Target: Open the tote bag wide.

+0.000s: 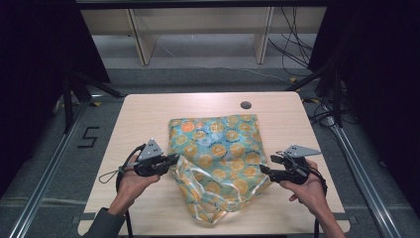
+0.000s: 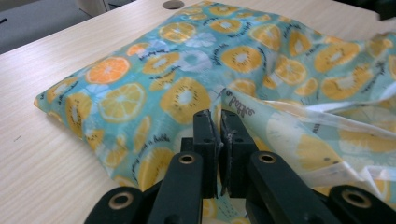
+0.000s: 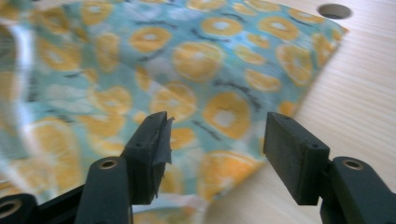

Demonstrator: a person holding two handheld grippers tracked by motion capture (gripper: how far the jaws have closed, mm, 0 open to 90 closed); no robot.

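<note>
Pale wood-grain counter (image 1: 148, 114), rounded corners, one dark round cable hole (image 1: 246, 105) near the far edge. Grey floor around it, a black "5" mark (image 1: 88, 137) on the floor at left, metal rails (image 1: 47, 168) running along both sides. Beyond the far edge, light wooden furniture legs (image 1: 141, 42) and loose black cables (image 1: 292, 44) on the floor; dark screens or curtains closing off left and right. On the counter, centre, a flat bag (image 1: 218, 144) printed with orange slices on teal, far end lying smooth, near end rumpled and lifted into a glossy, partly see-through fold toward the front edge. Left hand-held gripper (image 1: 174, 159) at the bag's left edge, jaws pressed together on a thin edge of the bag film, as seen close up in the left gripper view (image 2: 218, 140). Right hand-held gripper (image 1: 264, 170) at the bag's right edge, jaws spread wide apart, nothing between them; in the right gripper view (image 3: 215, 144) the bag's side edge and bare wood showing through the gap. Left hand (image 1: 131, 181) with a dark sleeve (image 1: 101, 223) at the wrist; right hand (image 1: 309, 191) bare to the forearm. Grey three-cornered plates on top of both tools, cable looping off the left one.
</note>
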